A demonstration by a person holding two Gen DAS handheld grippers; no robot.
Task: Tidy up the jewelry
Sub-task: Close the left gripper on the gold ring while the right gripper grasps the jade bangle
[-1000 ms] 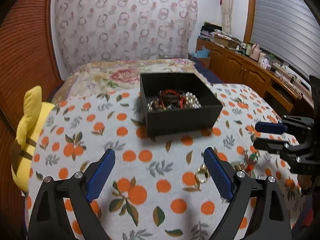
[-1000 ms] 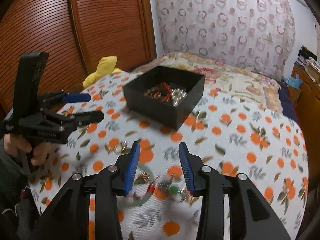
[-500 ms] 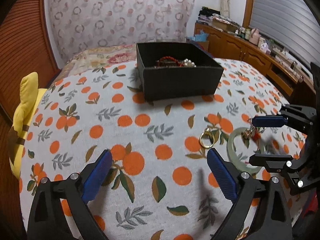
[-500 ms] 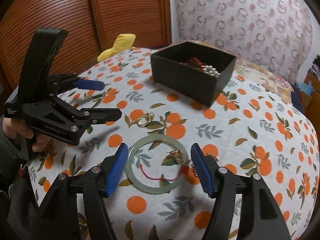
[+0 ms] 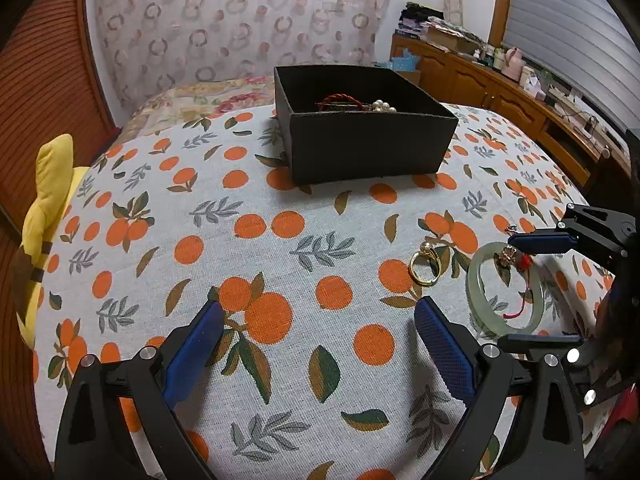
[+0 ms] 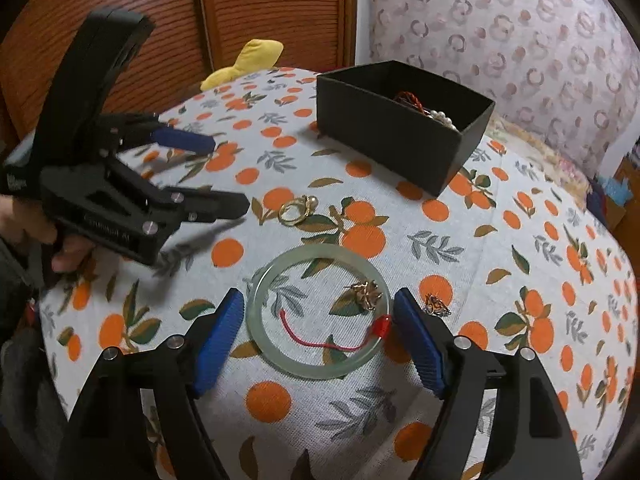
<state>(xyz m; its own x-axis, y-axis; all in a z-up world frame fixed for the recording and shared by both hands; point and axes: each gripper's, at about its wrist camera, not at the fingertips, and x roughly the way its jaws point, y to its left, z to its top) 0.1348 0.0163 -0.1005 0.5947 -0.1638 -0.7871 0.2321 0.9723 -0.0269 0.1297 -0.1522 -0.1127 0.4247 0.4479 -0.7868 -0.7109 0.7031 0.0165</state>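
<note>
Now opening right jaws astride jade bangle (image 6: pixel 320 312), left jaws spread over bare cloth (image 5: pixel 280 248).

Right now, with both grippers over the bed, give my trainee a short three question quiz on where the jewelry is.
1. True or false: the green bangle lies inside the black box.
2. Which piece lies on the cloth between the bangle and the box?
A. gold ring
B. wristwatch
C. hair clip
3. Fill in: the right gripper has its jaws on either side of the ____, opening, not pressing on it.

Key
1. False; it lies flat on the orange-print cloth, outside the box.
2. A
3. bangle
</note>
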